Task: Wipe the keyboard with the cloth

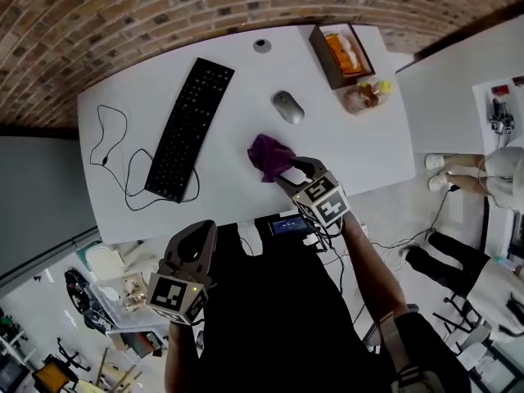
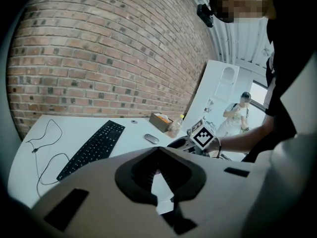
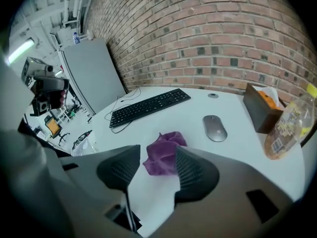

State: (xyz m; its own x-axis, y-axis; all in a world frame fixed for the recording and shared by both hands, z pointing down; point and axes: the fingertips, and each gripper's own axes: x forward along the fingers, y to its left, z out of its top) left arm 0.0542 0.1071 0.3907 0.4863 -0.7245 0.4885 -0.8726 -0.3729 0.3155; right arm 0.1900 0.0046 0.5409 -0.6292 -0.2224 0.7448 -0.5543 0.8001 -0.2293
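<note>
We see the purple cloth point(image 1: 270, 155) lying crumpled on the white table point(image 1: 360, 154), near the front edge and just in front of the right hand-held gripper point(image 1: 303, 170). In the right gripper view its two jaws stand well apart, and the cloth point(image 3: 165, 152) shows in the gap between their tips. The pads do not press on it, so this hand-held gripper point(image 3: 157, 150) is open and holds nothing. It points down at the table.

The black keyboard point(image 1: 190, 128) lies at an angle on the left half of the table, well apart from the cloth, with its thin cable point(image 1: 110, 150) looping off its near end. A grey mouse point(image 1: 287, 106) sits between the keyboard and a brown box point(image 1: 341, 53) at the far right corner, just beyond the cloth.

The left hand-held gripper point(image 1: 201, 232) is off the table, in front of its near edge and below the keyboard's near end. In the left gripper view its jaws point(image 2: 158, 150) meet at the tips with nothing between them. From there we see the keyboard point(image 2: 94, 148) ahead to the left.
</note>
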